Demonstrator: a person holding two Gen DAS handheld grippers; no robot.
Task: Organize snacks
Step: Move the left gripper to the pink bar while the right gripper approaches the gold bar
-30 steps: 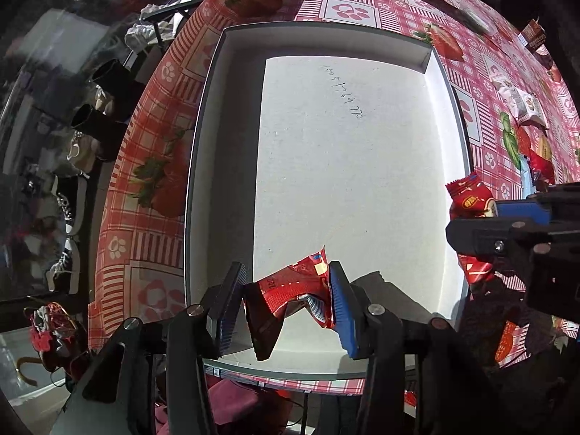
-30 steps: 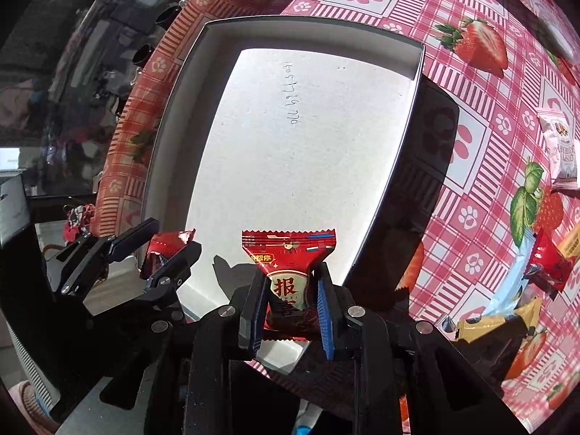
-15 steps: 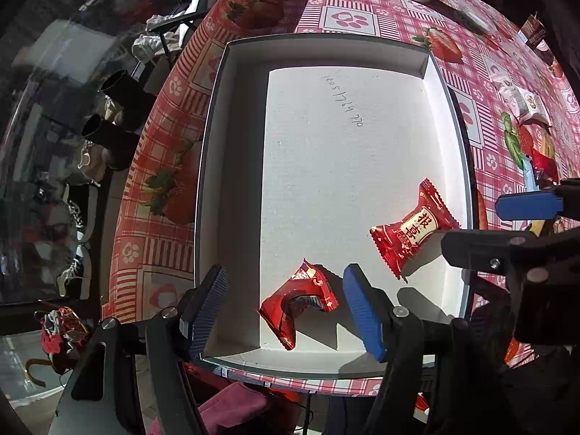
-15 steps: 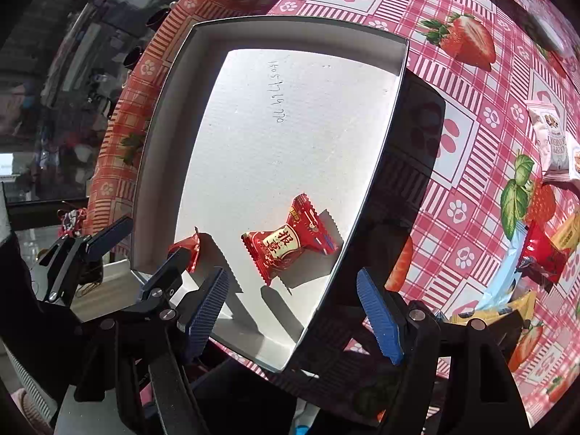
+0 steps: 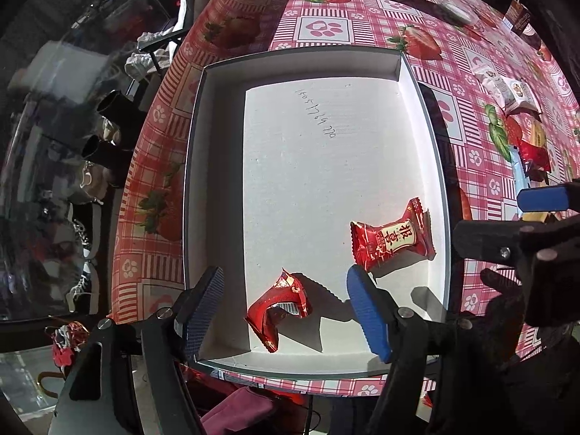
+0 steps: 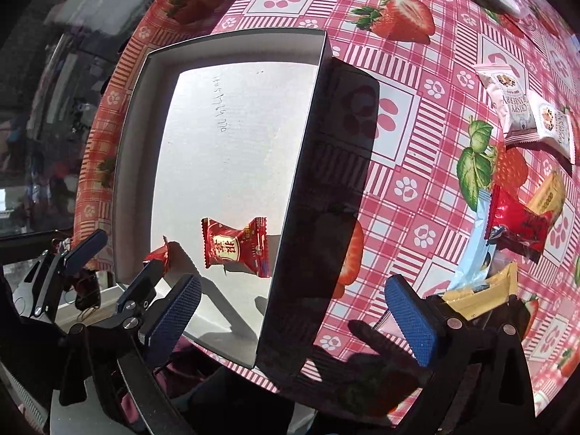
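Inside white box (image 5: pixel 217 188): two red candies (image 5: pixel 391 239) (image 5: pixel 281 306) | left tongs (image 5: pixel 286 311) wide | right tongs (image 6: pixel 293 311) wide

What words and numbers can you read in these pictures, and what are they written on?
"报喜": on the red candy packet lying in the white box; its smaller print is too small to read.
Handwritten digits on the box floor: roughly "15057769770", scrawled, not sure.
"CRISPY CRANBERRY": on the white snack packets on the tablecloth.
Crumpled red packet and yellow packet: print unreadable.

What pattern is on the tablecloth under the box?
Red-and-white check with strawberries and paw prints on the tablecloth; clearest in the right wrist view.
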